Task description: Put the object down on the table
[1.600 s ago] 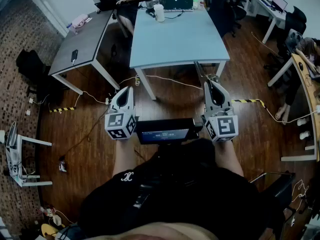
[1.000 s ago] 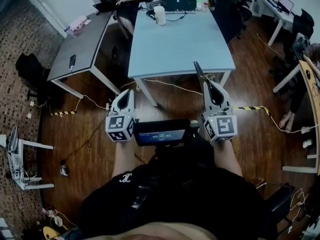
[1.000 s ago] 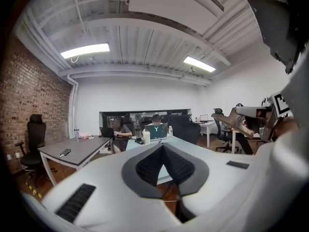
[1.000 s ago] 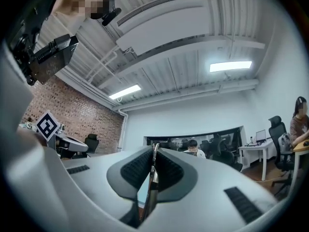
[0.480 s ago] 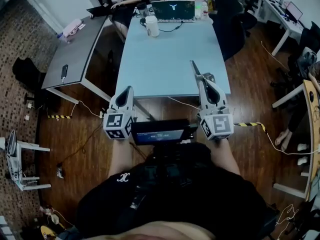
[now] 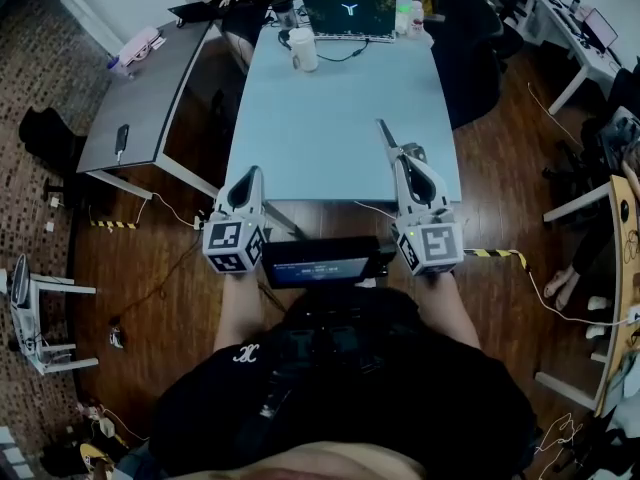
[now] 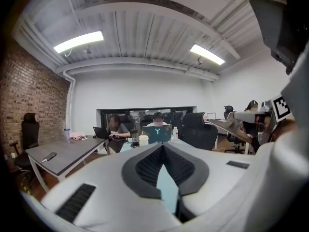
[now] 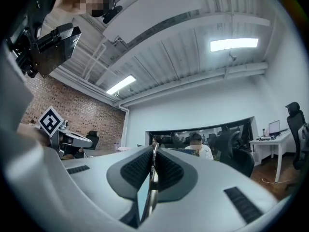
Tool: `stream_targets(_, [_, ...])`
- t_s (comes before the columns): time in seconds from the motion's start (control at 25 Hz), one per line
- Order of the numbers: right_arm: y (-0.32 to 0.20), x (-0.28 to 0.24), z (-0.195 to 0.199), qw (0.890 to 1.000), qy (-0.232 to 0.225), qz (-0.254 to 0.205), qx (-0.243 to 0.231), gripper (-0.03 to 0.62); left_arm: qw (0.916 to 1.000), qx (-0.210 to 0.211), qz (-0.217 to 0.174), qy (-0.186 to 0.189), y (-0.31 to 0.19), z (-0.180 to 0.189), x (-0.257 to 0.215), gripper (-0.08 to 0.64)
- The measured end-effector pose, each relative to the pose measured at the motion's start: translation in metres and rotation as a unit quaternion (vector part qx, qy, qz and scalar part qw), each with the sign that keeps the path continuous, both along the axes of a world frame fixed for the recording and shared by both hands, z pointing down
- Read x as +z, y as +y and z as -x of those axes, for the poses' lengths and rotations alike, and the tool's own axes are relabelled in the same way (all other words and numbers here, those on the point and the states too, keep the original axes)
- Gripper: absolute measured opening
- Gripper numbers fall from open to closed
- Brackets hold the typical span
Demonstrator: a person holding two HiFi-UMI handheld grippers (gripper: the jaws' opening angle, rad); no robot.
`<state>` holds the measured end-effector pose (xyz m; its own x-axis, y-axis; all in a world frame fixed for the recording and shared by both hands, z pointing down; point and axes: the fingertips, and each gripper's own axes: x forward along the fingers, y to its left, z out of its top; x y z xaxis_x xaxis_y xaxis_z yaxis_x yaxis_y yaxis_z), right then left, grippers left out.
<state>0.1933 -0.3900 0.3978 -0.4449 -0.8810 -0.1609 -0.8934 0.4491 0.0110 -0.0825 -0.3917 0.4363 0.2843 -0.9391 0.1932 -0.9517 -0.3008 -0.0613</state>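
My right gripper [image 6: 402, 156] is shut on a thin, flat, dark strip-like object [image 6: 385, 135] that sticks out past its tips, over the near part of the light blue table [image 6: 340, 98]. In the right gripper view the object [image 8: 152, 180] shows edge-on, pinched between the pads of the right gripper [image 8: 153, 151]. My left gripper [image 6: 251, 172] hovers at the table's near left edge. In the left gripper view the left gripper [image 7: 162, 147] has its tips together with nothing between them.
At the table's far end stand a laptop [image 6: 350, 16] and a white cup [image 6: 302, 48], with people seated behind them. A grey table [image 6: 150, 88] stands to the left and a dark chair [image 6: 470, 38] to the right. Cables lie on the wooden floor.
The view has advanced toward the blue table. Both grippers, earlier over the floor short of it, now reach over its near edge. The right gripper still holds the thin object.
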Motion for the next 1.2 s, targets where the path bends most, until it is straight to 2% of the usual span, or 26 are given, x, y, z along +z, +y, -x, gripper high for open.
stream_targets(0.2, [-0.021, 0.027, 0.018, 0.999, -0.008, 0.030, -0.008, 0.002, 0.9999, 0.006, 0.008, -0.006, -0.012, 0.011, 0.007, 0.005])
stream_targets(0.36, [-0.057, 0.079, 0.038, 0.993, -0.043, 0.111, -0.019, 0.001, 0.9999, 0.005, 0.010, -0.006, -0.022, 0.031, 0.007, 0.005])
stream_targets(0.52, [-0.094, 0.156, 0.064, 0.978, -0.031, 0.206, -0.023, 0.002, 0.9999, 0.001, 0.016, -0.006, -0.028, 0.052, 0.011, 0.005])
stream_targets(0.64, [-0.109, 0.214, 0.085, 0.961, -0.015, 0.273, -0.033, 0.002, 0.9998, -0.003, 0.020, -0.005, -0.032, 0.065, 0.016, 0.005])
stream_targets(0.8, [-0.120, 0.265, 0.101, 0.936, -0.046, 0.346, -0.036, 0.002, 0.9997, 0.000, 0.023, -0.004, -0.037, 0.073, 0.022, 0.005])
stream_targets(0.96, [-0.124, 0.303, 0.102, 0.912, -0.070, 0.404, -0.015, 0.002, 0.9996, 0.004, 0.028, -0.002, -0.045, 0.080, 0.026, 0.005])
stream_targets(1.2, [-0.122, 0.344, 0.093, 0.899, 0.028, 0.436, 0.012, 0.013, 0.9995, 0.003, 0.033, 0.000, -0.053, 0.086, 0.031, 0.005])
